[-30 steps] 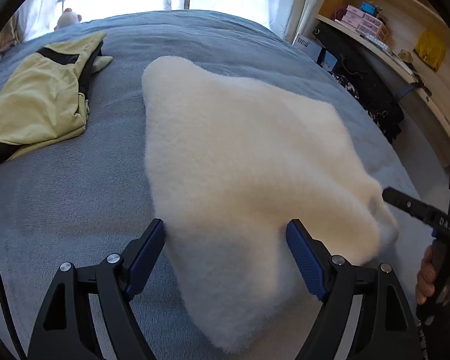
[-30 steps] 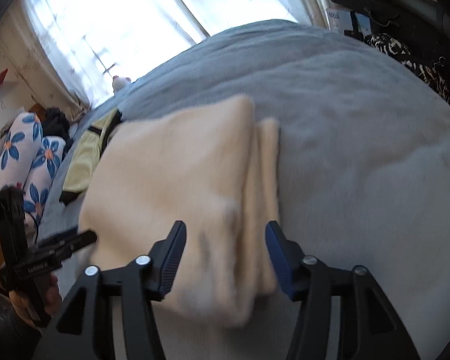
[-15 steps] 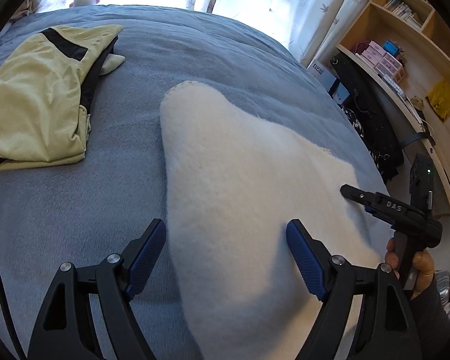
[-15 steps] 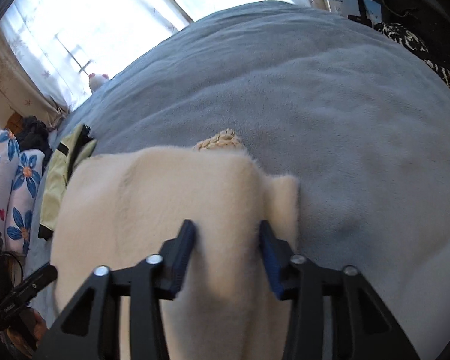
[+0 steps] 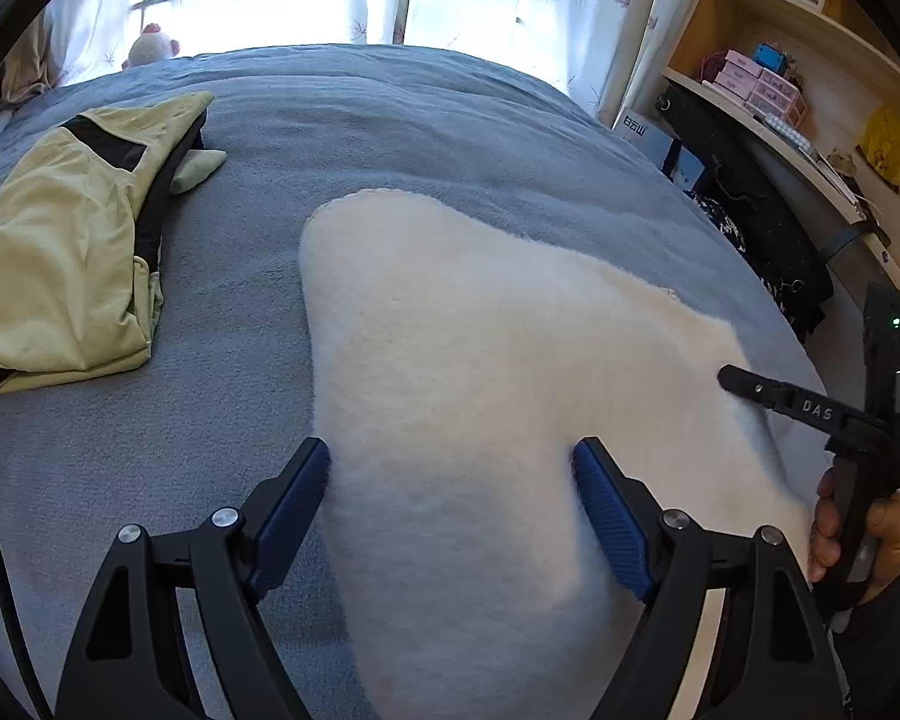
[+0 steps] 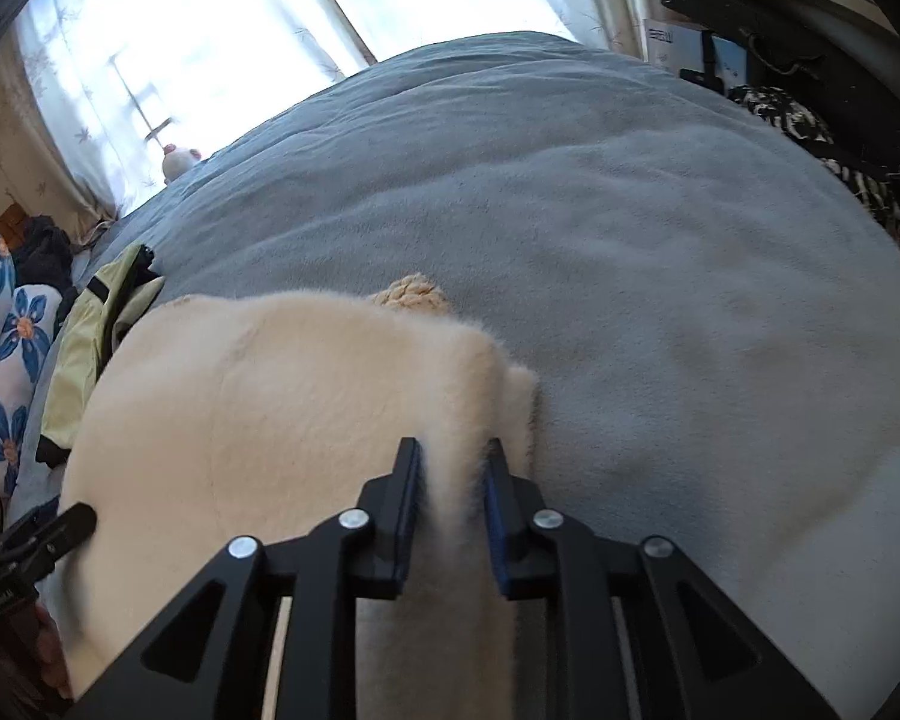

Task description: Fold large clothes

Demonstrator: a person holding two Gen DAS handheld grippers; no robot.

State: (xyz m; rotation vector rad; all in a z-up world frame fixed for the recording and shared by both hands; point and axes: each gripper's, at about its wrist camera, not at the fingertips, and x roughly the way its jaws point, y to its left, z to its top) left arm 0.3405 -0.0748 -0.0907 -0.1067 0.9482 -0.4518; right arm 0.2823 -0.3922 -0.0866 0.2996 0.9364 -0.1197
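On the blue bed [image 5: 390,120] lie two garments, one cream fleece [image 5: 480,390] now pinched by the just-closing right gripper [image 6: 450,462], one yellow-green jacket [image 5: 60,258] far left; the left gripper [image 5: 450,480] stays spread.

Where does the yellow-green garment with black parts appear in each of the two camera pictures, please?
Left wrist view: the yellow-green garment lies at the left, on the grey-blue blanket, left of the white fleece.
Right wrist view: only a strip of it shows at the left edge, behind the fleece.
Shared landmark: the small plush toy by the window.
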